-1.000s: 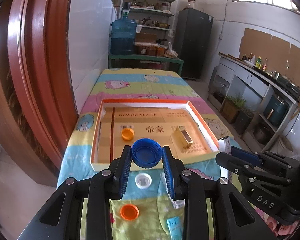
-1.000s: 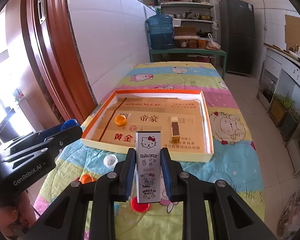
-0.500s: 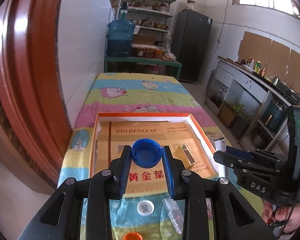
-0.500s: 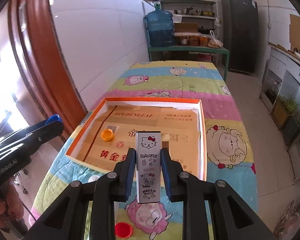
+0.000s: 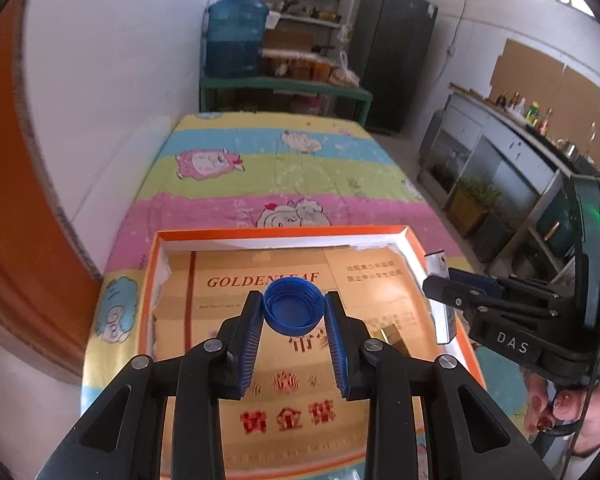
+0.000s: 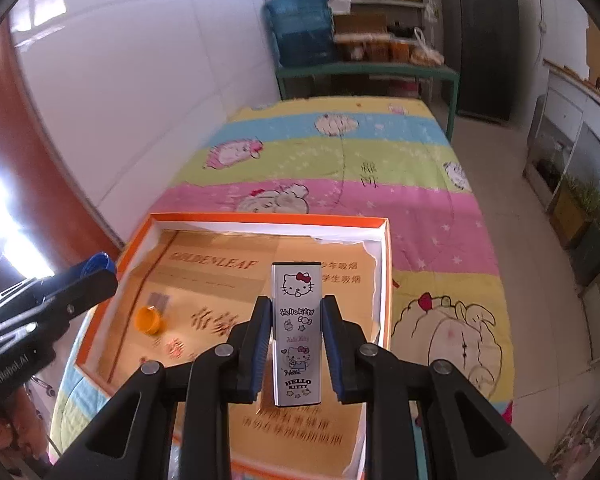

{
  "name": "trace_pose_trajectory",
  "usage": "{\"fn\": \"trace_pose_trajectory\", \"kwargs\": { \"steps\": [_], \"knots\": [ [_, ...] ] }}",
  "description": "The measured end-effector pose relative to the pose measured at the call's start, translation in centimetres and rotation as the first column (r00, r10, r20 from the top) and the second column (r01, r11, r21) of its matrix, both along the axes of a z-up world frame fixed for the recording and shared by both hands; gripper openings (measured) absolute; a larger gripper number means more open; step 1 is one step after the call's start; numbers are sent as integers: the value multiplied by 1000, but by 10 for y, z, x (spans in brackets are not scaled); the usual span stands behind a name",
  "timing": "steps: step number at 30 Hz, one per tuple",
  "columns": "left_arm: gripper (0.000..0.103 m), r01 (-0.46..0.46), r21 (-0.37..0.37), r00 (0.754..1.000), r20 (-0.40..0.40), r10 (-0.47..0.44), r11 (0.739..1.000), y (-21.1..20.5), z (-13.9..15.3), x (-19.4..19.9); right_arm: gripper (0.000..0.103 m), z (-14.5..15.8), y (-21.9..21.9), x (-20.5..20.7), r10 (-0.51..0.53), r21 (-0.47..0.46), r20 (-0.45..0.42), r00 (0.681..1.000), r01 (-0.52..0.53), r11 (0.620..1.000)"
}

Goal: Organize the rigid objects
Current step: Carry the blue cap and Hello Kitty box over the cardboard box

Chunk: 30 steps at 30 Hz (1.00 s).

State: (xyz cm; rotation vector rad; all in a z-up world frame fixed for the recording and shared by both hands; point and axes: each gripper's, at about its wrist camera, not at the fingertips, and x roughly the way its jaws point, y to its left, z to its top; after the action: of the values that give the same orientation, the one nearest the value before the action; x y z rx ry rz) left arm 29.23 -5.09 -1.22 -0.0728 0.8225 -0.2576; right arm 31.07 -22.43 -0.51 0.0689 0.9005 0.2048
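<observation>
1. Left gripper (image 5: 294, 312) was clamped on a blue bottle cap (image 5: 293, 306), pads pressed to its ribbed sides, open face toward the camera. Cap was held above the floor of the tray, over the "GOLDENLEAF" print.
2. Right gripper (image 6: 296, 322) was clamped on a silver Hello Kitty lighter (image 6: 296, 334), upright between the pads, top end sticking out past the fingertips. It hung over the right half of the tray; whether it touched the floor couldn't be told.
3. Each gripper showed in the other's view: the right one at the right edge of the left view, with the lighter's white side at its tip; the left one at the left edge of the right view, with a sliver of blue cap at its tip.
4. Orange-rimmed cardboard tray (image 5: 284, 233) sat on the near end of the table, lined with gold printed card.
5. Inside the tray: an orange bottle cap (image 6: 149, 319) on the left part of the floor, apart from both grippers; a gold rectangular object (image 5: 392, 334), partly hidden behind the left gripper's right finger.
6. A striped cartoon-sheep cloth (image 6: 340, 152) covered the table beyond the tray.
7. Far end: a blue water jug (image 5: 236, 38) on a green bench, shelves behind it, a dark fridge (image 5: 392, 56) to the right.
</observation>
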Motion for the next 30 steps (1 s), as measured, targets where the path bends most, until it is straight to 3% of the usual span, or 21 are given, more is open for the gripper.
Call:
{"fn": "trace_pose_trajectory", "kwargs": {
  "steps": [16, 30],
  "knots": [
    [32, -2, 46, 990, -139, 8, 999, -23, -50, 65, 26, -32, 2, 43, -1, -35, -88, 996, -2, 999],
    [32, -1, 49, 982, -189, 11, 999, -29, -79, 78, 25, -50, 7, 52, 11, -32, -115, 993, -14, 999]
  ]
}}
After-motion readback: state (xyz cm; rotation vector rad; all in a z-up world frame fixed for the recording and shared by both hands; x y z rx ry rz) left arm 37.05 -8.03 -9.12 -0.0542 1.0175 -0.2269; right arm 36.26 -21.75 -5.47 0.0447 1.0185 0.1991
